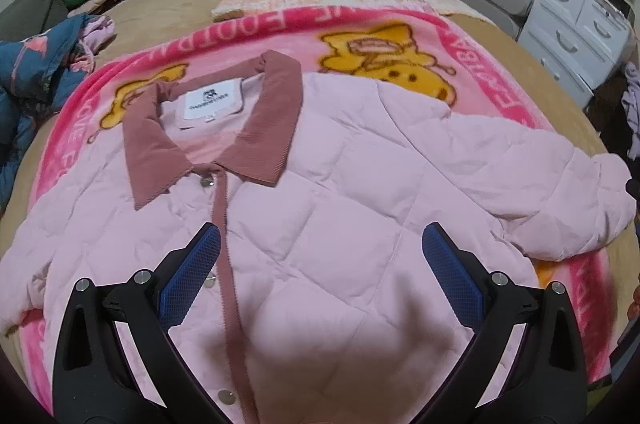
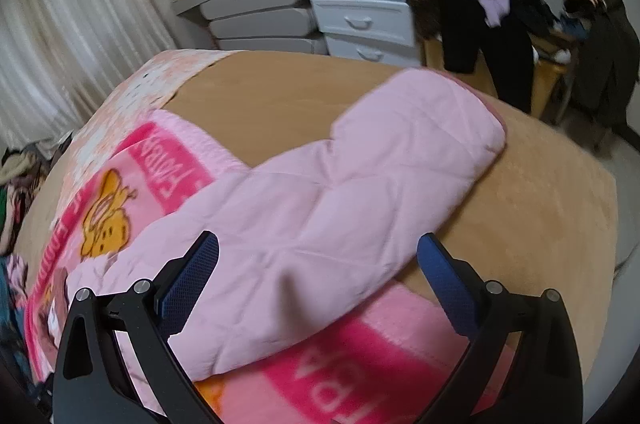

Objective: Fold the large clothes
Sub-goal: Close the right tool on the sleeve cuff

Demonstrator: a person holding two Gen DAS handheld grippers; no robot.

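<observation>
Pink jacket (image 1: 320, 184), hem cut off below; both grippers' fingers (image 1: 208, 244) spread wide, empty.

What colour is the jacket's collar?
Dusty rose collar, darker than the pale pink jacket; clearest from the left wrist.

Left wrist: held close above the jacket (image 1: 320, 184), faced toward its collar (image 1: 212, 128).
Right wrist: held close over one sleeve (image 2: 360, 176).
Shared: jacket, blanket (image 1: 400, 36), bed.
</observation>
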